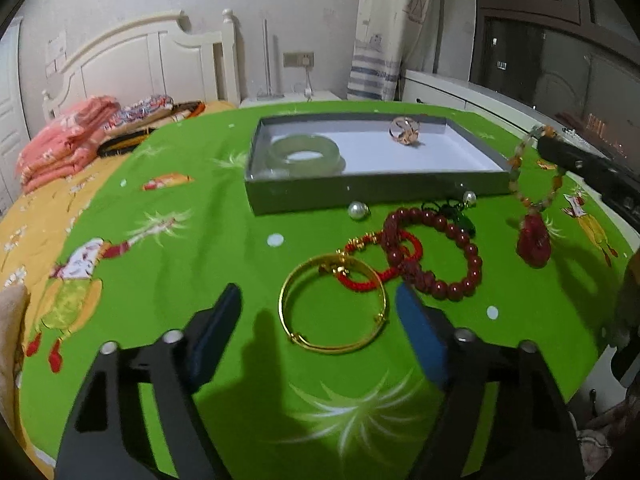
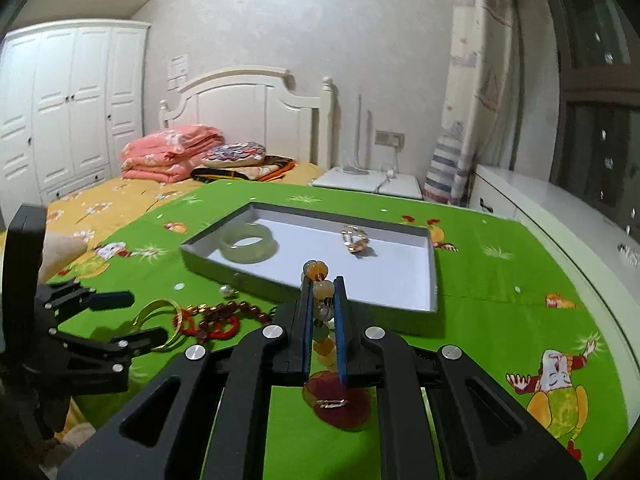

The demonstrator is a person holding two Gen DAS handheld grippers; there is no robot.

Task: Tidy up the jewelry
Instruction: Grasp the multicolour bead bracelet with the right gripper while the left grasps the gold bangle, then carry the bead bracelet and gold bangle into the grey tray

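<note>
- Green cartoon-print cloth (image 1: 168, 288) covers the table, with a yellow-sheeted bed (image 2: 120, 200) and folded pink blankets (image 2: 168, 156) behind it.
- Near the far side of the cloth sits a shallow grey tray (image 1: 360, 192) with a white floor; a pale jade bangle (image 1: 306, 154) lies in its left end and a rose-gold ring (image 1: 405, 131) rests toward the back.
- The right claw (image 2: 323, 312) has its blue pads pinched narrow on an agate bead bracelet (image 2: 320, 280), lifted above the table just in front of the tray's near wall.
- From that bracelet hangs a red pendant (image 1: 533, 240), dangling to the right of the other pieces; whether it touches the cloth I cannot tell.
- The left claw (image 1: 320, 336) is spread wide and holds nothing, low over the cloth, with a gold bangle (image 1: 334, 304) lying between its two fingers.
- Overlapping the gold bangle's far edge is a red woven cord bracelet (image 1: 380, 256), and a dark red bead bracelet (image 1: 436, 256) crosses that one.
- A small dark green pendant on black cord (image 1: 456, 216) lies just behind the beads.
- Two pearls rest close to the tray's front wall, one (image 1: 359, 211) to the left, one (image 1: 469, 197) to the right.
</note>
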